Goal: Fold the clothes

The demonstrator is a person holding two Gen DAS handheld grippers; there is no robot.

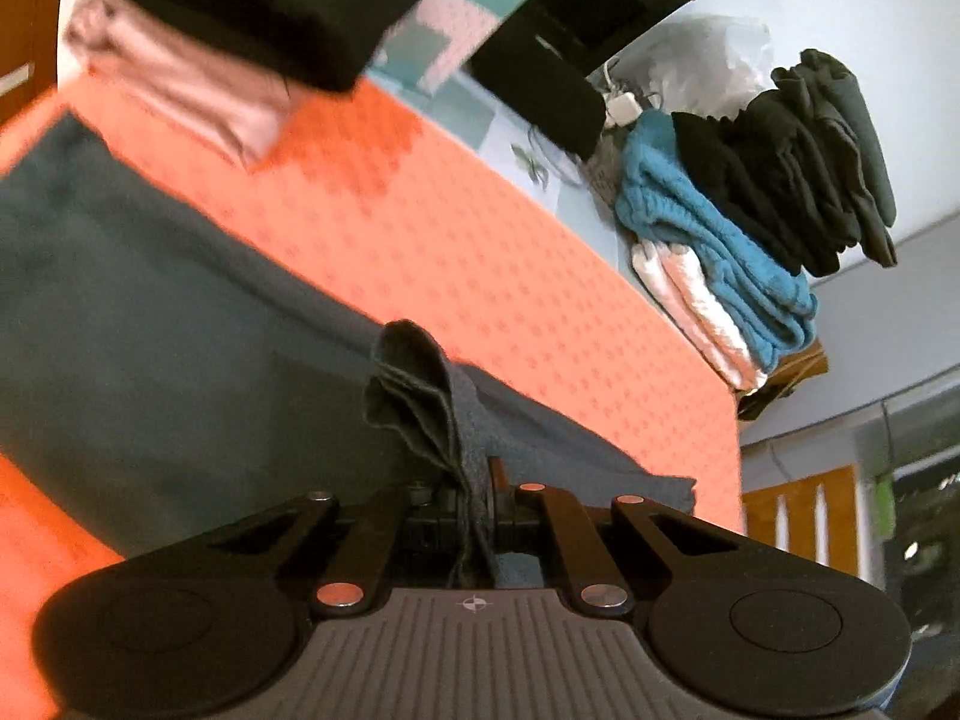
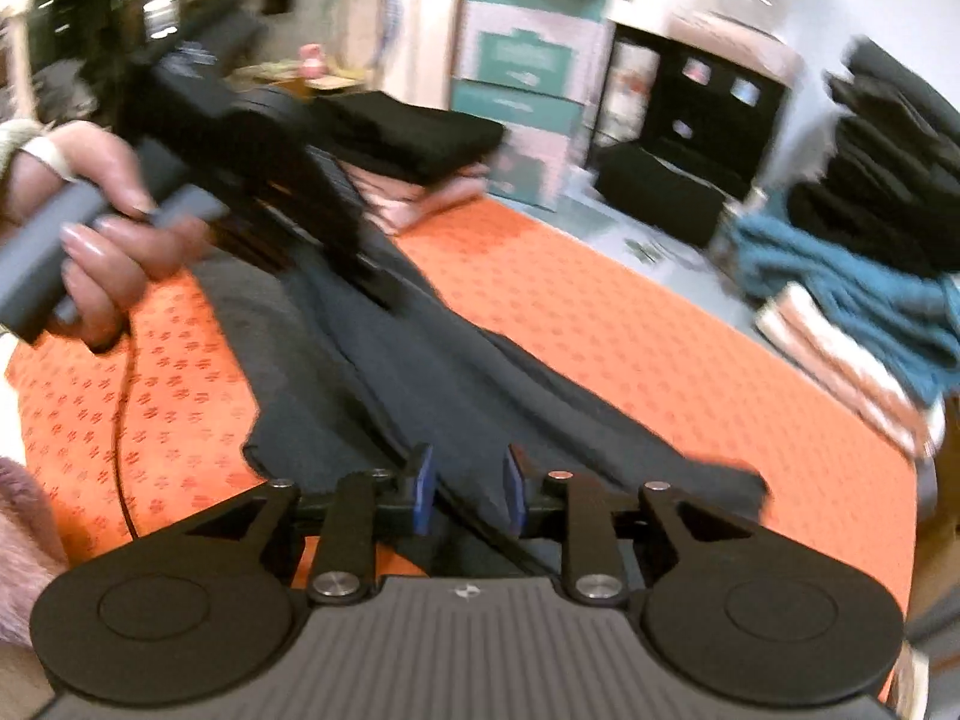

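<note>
On the left wrist view, the left gripper (image 1: 477, 501) has its fingers pressed together on a bunched edge of the dark grey garment (image 1: 150, 312), a wad of folded layers standing up just past the fingertips. That garment lies spread over the orange patterned cloth (image 1: 480, 252) that covers the table. At the far left corner sits a folded stack, a black garment (image 1: 258, 6) on top of a pink one (image 1: 180, 84). To the right, off the orange cloth, a pile of clothes (image 1: 768, 192) holds dark pieces, a blue knit and something pale at the bottom.

From the right wrist view, the right gripper (image 2: 468, 495) is spread, its blue-padded fingers (image 2: 423, 489) standing on either side of a ridge of the dark grey garment without closing on it. Further up the fabric, the person's hand (image 2: 90, 228) holds the left gripper's handle, and that gripper meets the garment along its far edge. The picture is blurred, so the exact contact there is hard to read.

I judge this to be mid-fold: one edge is pinched and the other side is not yet taken. The next move likely calls for the right gripper to close on the fabric between its fingers, so both ends can be lifted and carried over together without the layers slipping apart.
</note>
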